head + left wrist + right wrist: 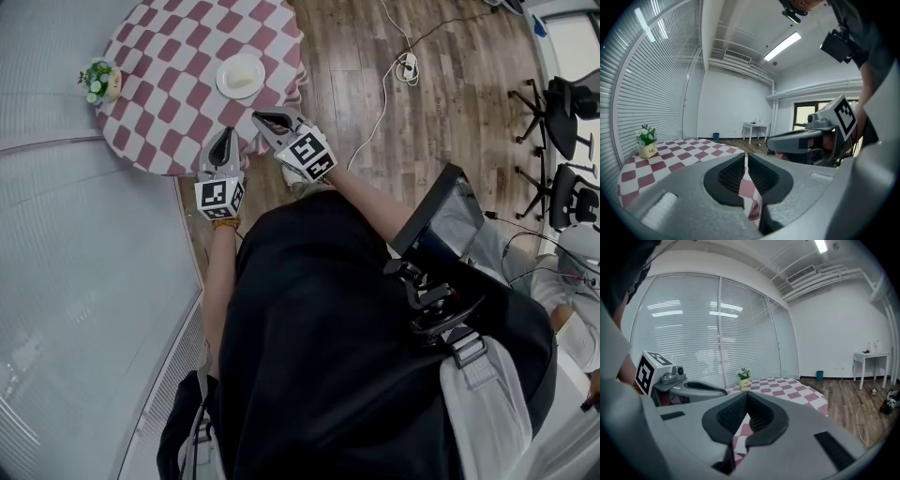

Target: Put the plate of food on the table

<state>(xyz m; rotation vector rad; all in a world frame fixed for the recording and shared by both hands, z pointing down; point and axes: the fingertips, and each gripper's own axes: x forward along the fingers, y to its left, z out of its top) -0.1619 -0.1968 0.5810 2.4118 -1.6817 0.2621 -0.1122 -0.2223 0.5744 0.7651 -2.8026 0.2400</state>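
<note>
Head view. Round table (159, 56) under a red-and-white check cloth, far left. Plate of food (240, 75), white, pale food on it, resting on the right part of the table top, well inside the edge. Flower pot (99, 81) with small blooms on the same top, at its left edge, well apart from the plate. Left gripper (225, 137) above the near edge of the table, pointing far, jaws drawn together to a tip, nothing held. Right gripper (270, 119) just right of it, nearer the plate but apart from it, likewise empty. Marker cube (219, 196) at the near end of the left gripper. Black garment (319, 328) across the near middle. Wooden floor (450, 103) to the right, with a white cable (380, 112) and office chairs (562, 103) at the far right edge. Window blinds (84, 281) along the left.

Left gripper view. Jaws all but together, only a thin slit between the ribbed pads, check cloth showing through it, nothing gripped. Flower pot on the cloth at left. Right gripper alongside at right. Small white table (755, 127) far off against the back wall.

Right gripper view. Jaws meeting at the tips, nothing between them. Check cloth beyond, flower pot at its far side before the blinds, left gripper alongside at left.
</note>
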